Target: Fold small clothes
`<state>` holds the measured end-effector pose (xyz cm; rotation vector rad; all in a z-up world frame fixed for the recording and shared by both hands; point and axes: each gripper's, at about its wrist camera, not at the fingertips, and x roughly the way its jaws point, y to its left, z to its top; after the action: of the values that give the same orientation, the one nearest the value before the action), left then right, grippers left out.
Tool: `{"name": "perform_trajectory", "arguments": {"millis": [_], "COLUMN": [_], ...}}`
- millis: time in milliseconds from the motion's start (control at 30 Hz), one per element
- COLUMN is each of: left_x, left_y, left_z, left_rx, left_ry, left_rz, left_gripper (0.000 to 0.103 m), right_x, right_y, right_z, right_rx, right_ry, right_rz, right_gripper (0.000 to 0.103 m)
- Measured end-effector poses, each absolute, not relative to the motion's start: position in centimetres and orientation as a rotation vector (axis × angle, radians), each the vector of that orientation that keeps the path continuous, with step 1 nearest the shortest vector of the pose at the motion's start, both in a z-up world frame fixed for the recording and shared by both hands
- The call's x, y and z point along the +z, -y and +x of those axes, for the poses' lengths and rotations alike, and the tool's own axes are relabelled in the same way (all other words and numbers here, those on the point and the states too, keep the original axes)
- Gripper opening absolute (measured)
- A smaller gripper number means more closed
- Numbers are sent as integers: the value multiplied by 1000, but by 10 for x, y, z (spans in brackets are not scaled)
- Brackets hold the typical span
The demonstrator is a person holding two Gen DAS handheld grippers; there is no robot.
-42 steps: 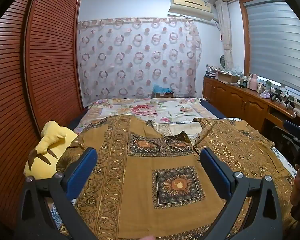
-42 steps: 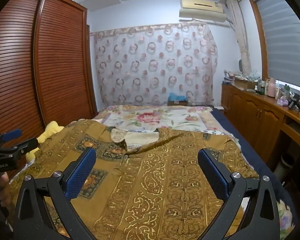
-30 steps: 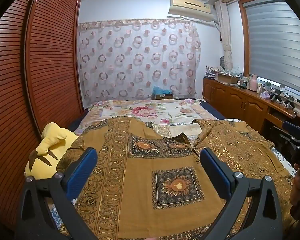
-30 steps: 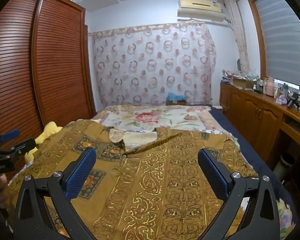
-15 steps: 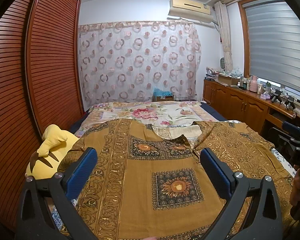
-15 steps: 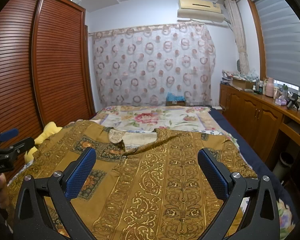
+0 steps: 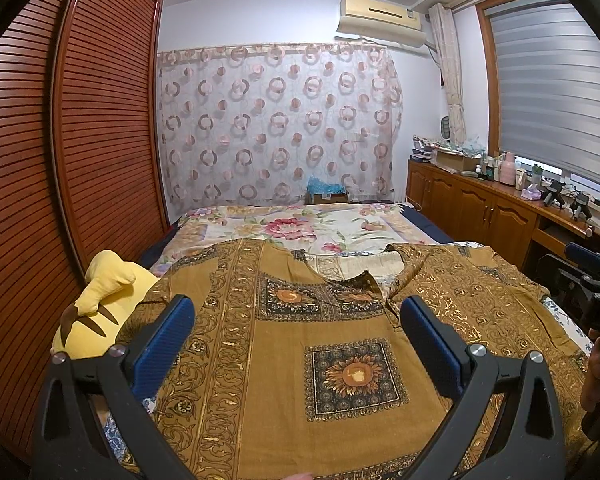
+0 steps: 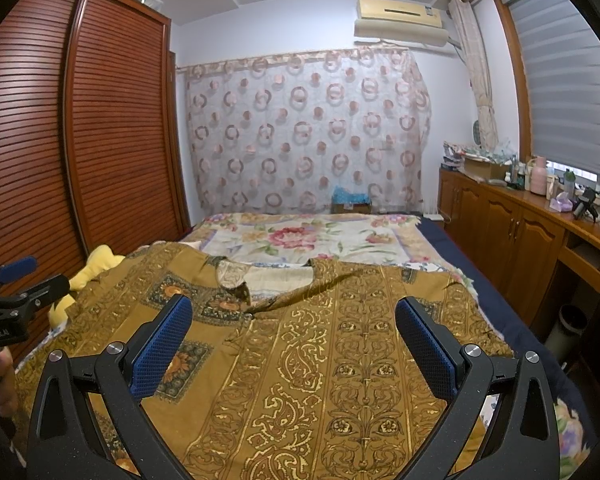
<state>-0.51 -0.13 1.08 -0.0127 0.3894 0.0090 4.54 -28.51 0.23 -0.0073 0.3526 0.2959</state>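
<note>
Shirt [image 7: 284, 360] lies spread flat, neckline away from the cameras, on the bed [image 7: 300, 224], one side touching a yellow plush [image 7: 100, 300]. Left gripper [image 7: 296, 336] and right gripper [image 8: 294, 336] both hover above the cloth, jaws wide apart, holding nothing. Folding appears not yet begun. Recommended: each gripper should descend to a near hem corner, pinch both layers, then lift together and evenly. The near hem is largely hidden, so its lie is uncertain. Neckline wrinkle warrants smoothing first.

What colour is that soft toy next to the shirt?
The soft toy is yellow with dark brown markings, seen best in the left wrist view beside the shirt.
</note>
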Motion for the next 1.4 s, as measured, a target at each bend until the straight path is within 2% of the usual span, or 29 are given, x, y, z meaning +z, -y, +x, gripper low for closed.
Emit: {"name": "perform_trajectory", "arguments": {"millis": [1400], "left_x": [18], "left_y": [1], "left_z": [-7], "left_rx": [10], "left_ry": [-378], "left_rz": [-12], "left_gripper": [103], "right_x": [7], "right_y": [282], "right_z": [43], "right_rx": [295], "right_ry": [-347], "right_rz": [-8], "right_gripper": [103]}}
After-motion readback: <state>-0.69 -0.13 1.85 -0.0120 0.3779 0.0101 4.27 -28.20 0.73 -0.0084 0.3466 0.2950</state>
